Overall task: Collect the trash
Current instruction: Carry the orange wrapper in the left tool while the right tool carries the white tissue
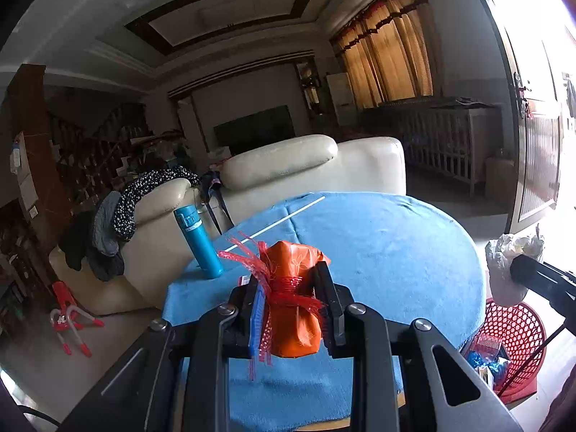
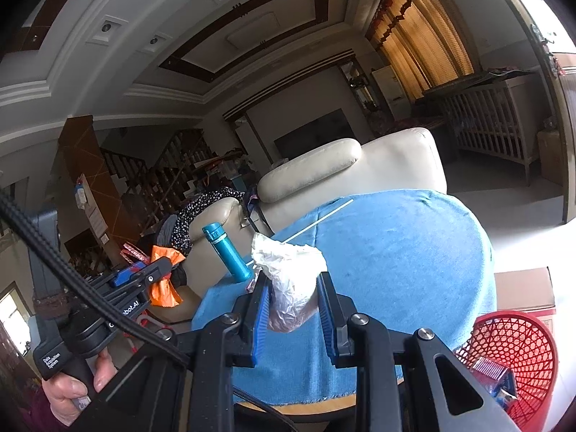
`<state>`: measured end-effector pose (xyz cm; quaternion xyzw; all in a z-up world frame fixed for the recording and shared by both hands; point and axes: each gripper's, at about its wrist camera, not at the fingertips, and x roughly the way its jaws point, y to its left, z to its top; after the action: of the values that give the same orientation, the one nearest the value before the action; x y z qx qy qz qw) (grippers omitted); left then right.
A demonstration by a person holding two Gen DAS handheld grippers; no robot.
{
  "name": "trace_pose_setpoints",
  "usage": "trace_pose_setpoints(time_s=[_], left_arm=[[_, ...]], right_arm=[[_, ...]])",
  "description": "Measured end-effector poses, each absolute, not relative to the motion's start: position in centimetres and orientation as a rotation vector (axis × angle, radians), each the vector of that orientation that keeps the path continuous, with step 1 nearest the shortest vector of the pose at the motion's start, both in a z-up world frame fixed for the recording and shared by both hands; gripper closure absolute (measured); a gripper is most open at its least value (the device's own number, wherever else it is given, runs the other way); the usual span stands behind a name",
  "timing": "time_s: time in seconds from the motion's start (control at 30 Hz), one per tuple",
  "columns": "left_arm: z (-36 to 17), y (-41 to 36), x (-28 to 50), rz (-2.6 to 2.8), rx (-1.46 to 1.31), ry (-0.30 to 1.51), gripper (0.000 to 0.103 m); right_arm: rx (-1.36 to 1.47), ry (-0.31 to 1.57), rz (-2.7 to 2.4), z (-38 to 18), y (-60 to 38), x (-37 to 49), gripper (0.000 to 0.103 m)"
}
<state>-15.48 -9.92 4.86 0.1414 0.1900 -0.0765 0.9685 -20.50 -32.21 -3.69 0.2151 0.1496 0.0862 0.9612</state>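
Note:
My left gripper is shut on an orange wrapper bundle tied in red netting, held above the blue-covered round table. My right gripper is shut on a crumpled clear plastic bag, also above the table. In the left wrist view the right gripper with its plastic bag shows at the right edge, above the red mesh basket. In the right wrist view the left gripper with the orange bundle shows at the left. The basket holds some trash.
A blue bottle stands upright at the table's left edge, also seen in the right wrist view. A thin white stick lies on the cloth. A cream sofa stands behind the table. A cardboard box sits beyond the basket.

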Motion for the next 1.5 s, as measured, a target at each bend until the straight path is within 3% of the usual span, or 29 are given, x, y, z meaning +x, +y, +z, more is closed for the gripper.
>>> trace_pose_setpoints(time_s=[1.5], left_arm=[[3.5, -12.1, -15.1, -0.227, 0.394, 0.368, 0.075]], right_arm=[[0.514, 0.308, 0.151, -4.8, -33.0, -21.0, 0.075]])
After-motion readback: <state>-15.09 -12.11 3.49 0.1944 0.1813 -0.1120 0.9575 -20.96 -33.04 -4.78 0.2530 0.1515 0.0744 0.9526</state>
